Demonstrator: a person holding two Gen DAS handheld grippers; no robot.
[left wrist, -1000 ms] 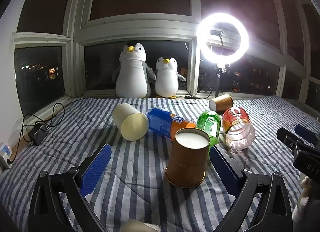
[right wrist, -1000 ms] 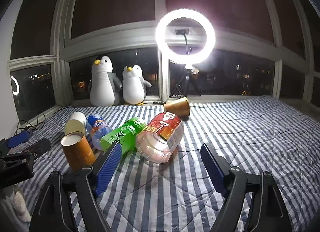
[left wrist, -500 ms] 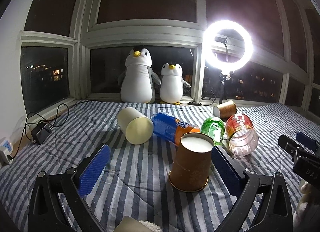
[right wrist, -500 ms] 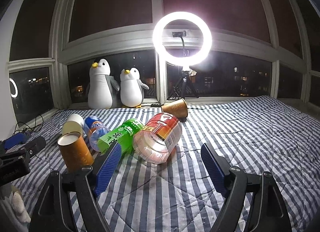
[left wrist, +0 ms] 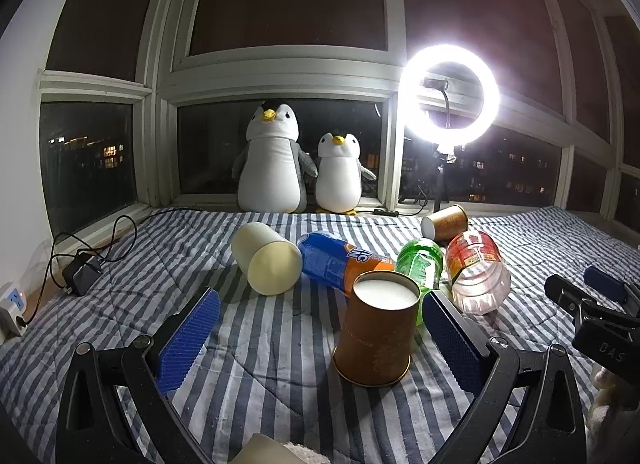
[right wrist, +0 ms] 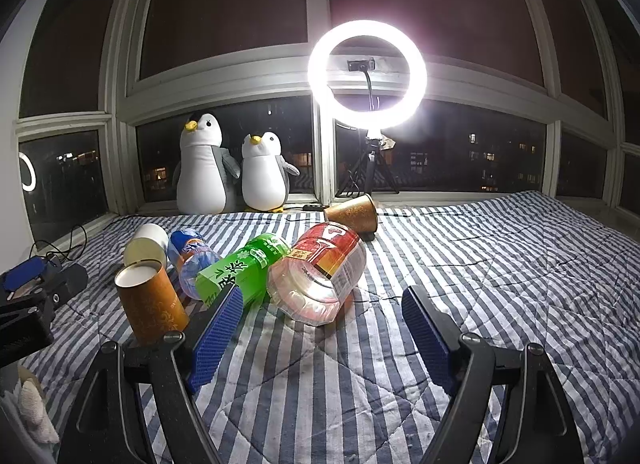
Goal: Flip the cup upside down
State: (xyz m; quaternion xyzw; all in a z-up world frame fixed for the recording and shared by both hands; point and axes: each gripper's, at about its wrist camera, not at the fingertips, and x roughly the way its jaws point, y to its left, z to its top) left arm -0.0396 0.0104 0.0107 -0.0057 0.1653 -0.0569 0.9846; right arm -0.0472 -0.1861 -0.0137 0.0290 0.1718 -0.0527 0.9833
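Note:
A brown paper cup (left wrist: 376,332) stands upside down on the striped bedspread (left wrist: 280,352), wide rim down, white base up. It sits between the fingers of my open left gripper (left wrist: 320,332), nearer the right finger, untouched. It also shows at the left of the right wrist view (right wrist: 150,306). My right gripper (right wrist: 320,332) is open and empty over bare bedspread, right of the cup. A second brown cup (left wrist: 444,221) lies on its side at the back. A cream cup (left wrist: 266,258) lies on its side to the left.
Three bottles lie behind the brown cup: blue-orange (left wrist: 340,262), green (left wrist: 422,264), red-labelled clear (left wrist: 476,272). Two plush penguins (left wrist: 274,161) and a ring light (left wrist: 450,101) stand at the window. A charger and cable (left wrist: 80,268) lie at the left.
The left gripper has drawn back and tilted up a little, so the cup sits lower in its view. The cup stays upside down. The right gripper has barely moved.

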